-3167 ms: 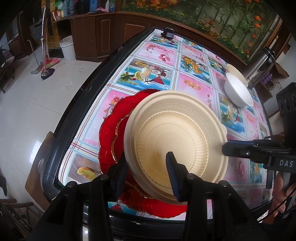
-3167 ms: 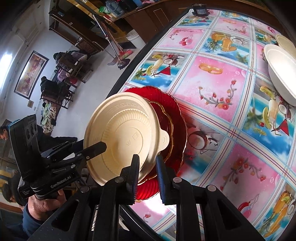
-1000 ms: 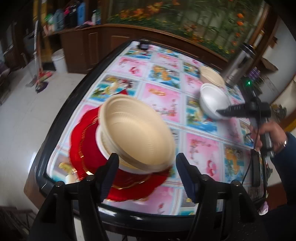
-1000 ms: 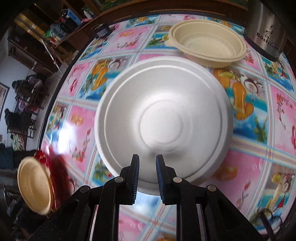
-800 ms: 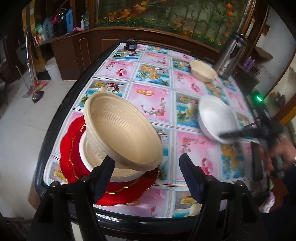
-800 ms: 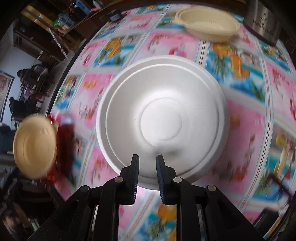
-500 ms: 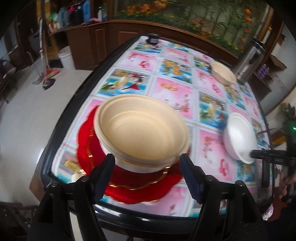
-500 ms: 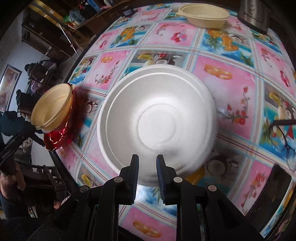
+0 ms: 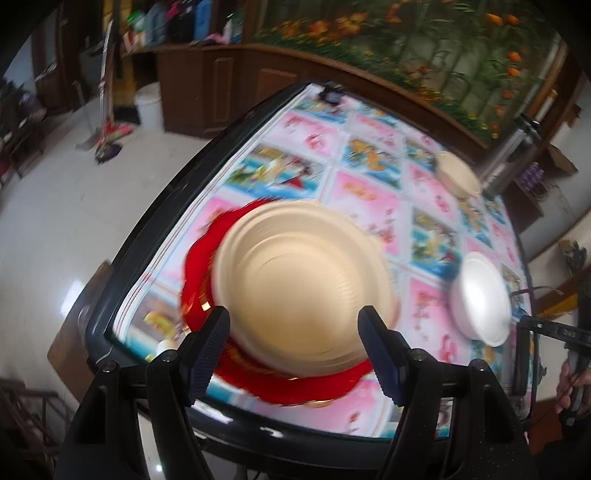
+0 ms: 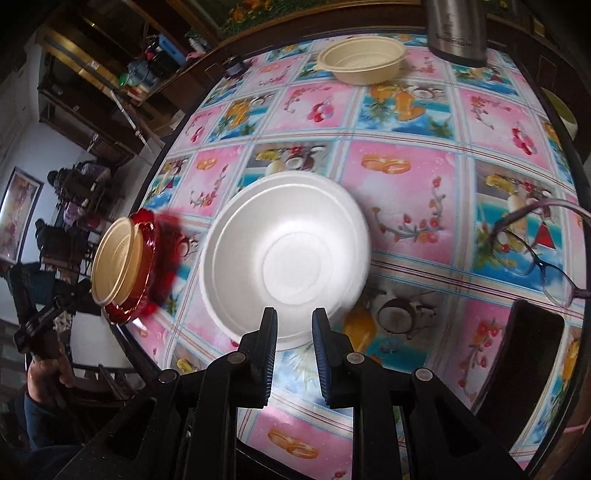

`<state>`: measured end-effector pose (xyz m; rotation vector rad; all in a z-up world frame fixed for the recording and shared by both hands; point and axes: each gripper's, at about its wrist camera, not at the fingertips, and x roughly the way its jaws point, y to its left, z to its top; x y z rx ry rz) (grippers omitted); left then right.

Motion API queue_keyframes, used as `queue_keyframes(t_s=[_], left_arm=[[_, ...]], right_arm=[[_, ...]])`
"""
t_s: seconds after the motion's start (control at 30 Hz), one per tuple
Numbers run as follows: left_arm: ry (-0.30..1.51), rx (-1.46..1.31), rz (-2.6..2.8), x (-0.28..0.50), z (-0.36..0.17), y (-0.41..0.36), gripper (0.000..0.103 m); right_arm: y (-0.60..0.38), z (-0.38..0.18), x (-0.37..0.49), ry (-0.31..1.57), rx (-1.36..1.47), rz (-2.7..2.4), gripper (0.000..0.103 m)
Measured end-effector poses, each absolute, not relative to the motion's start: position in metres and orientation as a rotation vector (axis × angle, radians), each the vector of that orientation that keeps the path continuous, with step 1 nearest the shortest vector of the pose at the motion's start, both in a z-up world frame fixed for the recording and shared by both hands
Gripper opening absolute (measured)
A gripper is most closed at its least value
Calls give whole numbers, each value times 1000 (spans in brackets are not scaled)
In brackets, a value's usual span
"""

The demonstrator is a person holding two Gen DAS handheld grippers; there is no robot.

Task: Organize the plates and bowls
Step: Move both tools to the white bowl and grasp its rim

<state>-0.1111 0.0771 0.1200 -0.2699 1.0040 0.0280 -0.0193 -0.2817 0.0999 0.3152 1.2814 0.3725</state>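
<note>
**White foam bowl held at its rim above the table, beige bowl resting on the red plates**

The white foam bowl (image 10: 286,258) is pinched at its near rim by the right gripper (image 10: 294,341), whose two fingers are drawn nearly together with the thin rim between them; the bowl sits open side up and appears lifted off the tablecloth (image 10: 406,192), though the gap under it cannot be seen; taking the red plates (image 9: 295,387) as the landmark, this white bowl lies well to their right in the left wrist view, apart from them, with patterned cloth between.

On the red plates sits a beige bowl (image 9: 303,284), open side up, blurred in the left wrist view, with red rim showing around its left and near sides; the right wrist view shows two beige rims there, one nested in the other; the left gripper (image 9: 295,350) stands with its fingers wide apart, one on each side of the beige bowl's near edge; whether the pads touch it cannot be told through the blur.

A second beige bowl (image 10: 362,61) stands far across the table from the red plates, just beside a steel kettle (image 10: 456,29); a pair of glasses (image 10: 535,251) lies on the cloth well to the right of the plates, beyond the white bowl.
</note>
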Motion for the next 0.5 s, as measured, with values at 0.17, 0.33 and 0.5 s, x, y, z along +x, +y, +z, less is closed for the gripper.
queue_keyframes(t_s=[0.17, 0.33, 0.5], left_arm=[[975, -217, -95, -98, 136, 30, 71], [1030, -167, -216, -81, 121, -28, 71], [1102, -104, -306, -59, 98, -82, 71]], right_arm=[[-303, 95, -19, 1265, 368, 305, 21], [-313, 87, -22, 1268, 401, 280, 21], [-318, 80, -22, 1273, 414, 265, 21]])
